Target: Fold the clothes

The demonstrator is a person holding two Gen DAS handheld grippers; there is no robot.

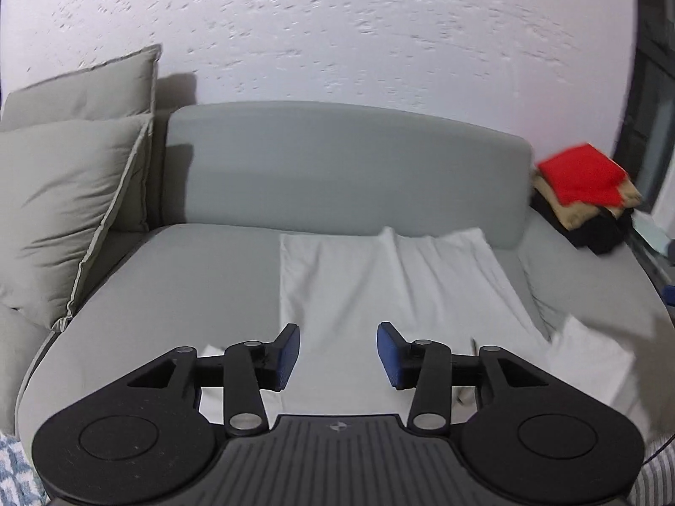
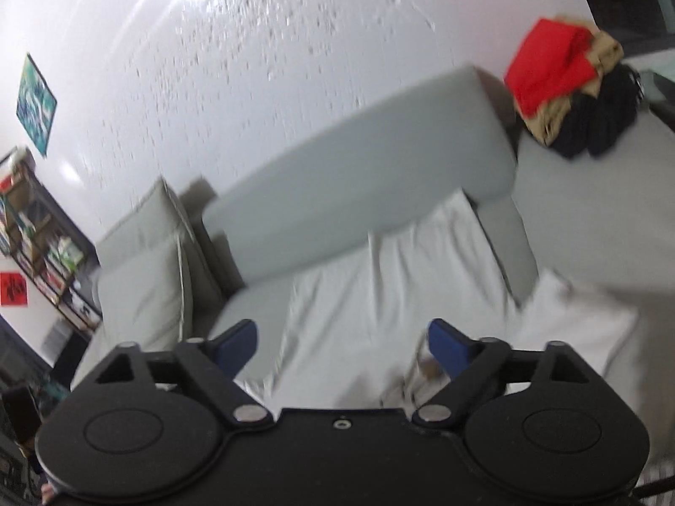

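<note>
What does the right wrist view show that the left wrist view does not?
Only the right wrist view: a shelf, a teal picture and a red sign on the wall. Only the left wrist view: a blue-and-white patterned cloth at bottom left. Both: the grey sofa, white garment, red cloth on a clothes pile, cushions; each view shows its own gripper open and empty.

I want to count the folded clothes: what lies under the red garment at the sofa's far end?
Under the red garment show a tan piece and, below it, black clothing. How many pieces the pile holds cannot be seen; the lower layers are covered.
</note>
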